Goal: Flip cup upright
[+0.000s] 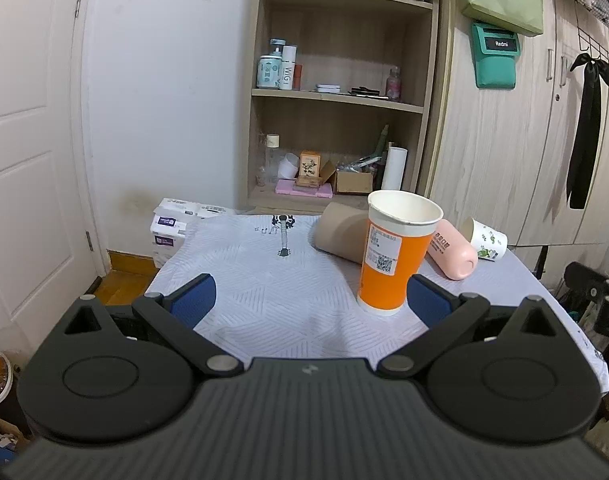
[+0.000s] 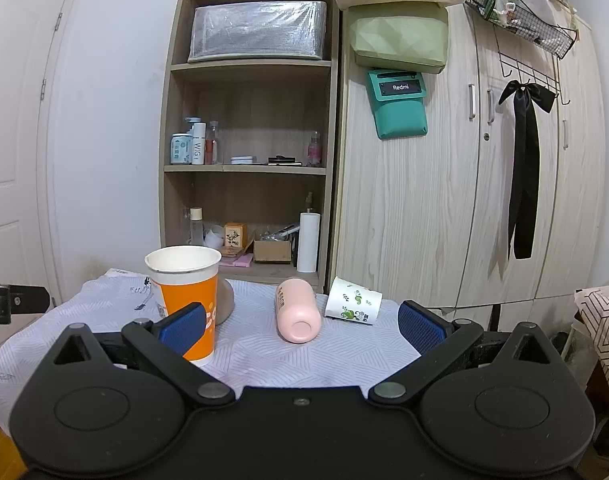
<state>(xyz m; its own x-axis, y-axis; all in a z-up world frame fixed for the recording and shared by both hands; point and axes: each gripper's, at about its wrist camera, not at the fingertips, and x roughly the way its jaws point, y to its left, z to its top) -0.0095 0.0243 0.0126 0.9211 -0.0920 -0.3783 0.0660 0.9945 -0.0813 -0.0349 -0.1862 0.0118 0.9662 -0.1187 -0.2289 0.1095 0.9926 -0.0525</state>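
Through my left wrist camera, my left gripper (image 1: 310, 296) is spread wide with nothing in it, and the orange cup (image 1: 392, 256) stands upright on the table (image 1: 264, 280), just beside my right pad. Through the right wrist camera, my right gripper (image 2: 302, 326) gapes empty too; the orange cup (image 2: 188, 296) stands behind its left pad, while the pink cup (image 2: 298, 312) and the leaf-print cup (image 2: 354, 302) lie on their sides

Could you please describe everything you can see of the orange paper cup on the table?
The orange paper cup stands upright on the white patterned tablecloth, mouth up. It looks like paper: white rim and inside, orange wall, a white label with a QR code, white base. A tan cup lies on its side just behind it; contact is unclear. Neither open gripper holds it.
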